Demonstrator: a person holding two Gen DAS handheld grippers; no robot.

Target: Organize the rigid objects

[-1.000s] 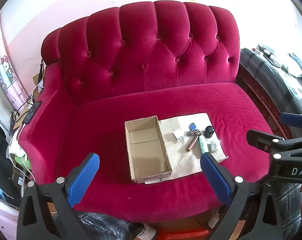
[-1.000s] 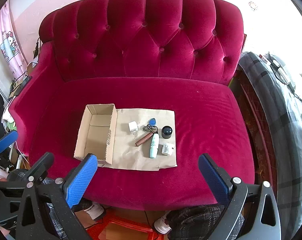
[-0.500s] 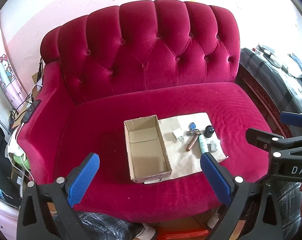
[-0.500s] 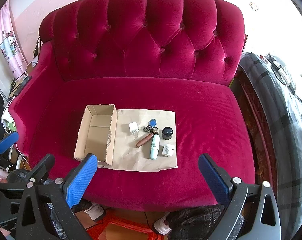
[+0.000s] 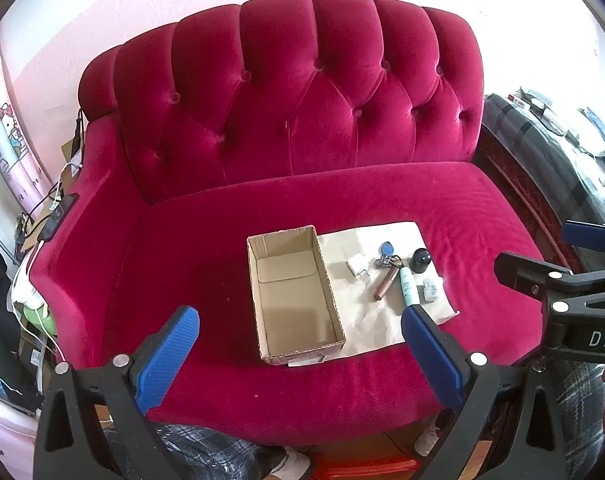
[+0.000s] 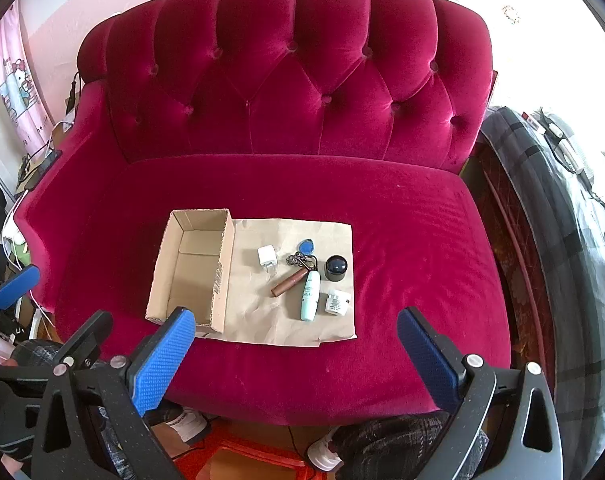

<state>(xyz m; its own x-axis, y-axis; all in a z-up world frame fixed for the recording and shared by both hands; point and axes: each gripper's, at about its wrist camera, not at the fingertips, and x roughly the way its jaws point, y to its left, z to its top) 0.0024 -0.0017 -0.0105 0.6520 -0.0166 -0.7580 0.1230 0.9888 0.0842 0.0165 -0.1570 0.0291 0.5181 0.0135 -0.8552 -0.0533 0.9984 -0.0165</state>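
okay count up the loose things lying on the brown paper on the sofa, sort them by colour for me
White: 3, the charger plug, the tube and the small jar
Blue: 1, the key fob with keys
Black: 1, the round jar
Brown: 1, the slim tube
Total: 6

Cardboard box (image 6: pixel 190 272) open-topped (nothing above); items crowded.

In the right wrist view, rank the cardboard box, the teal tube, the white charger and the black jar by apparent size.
1. cardboard box
2. teal tube
3. white charger and black jar: these look about alike, so no ranking between them.
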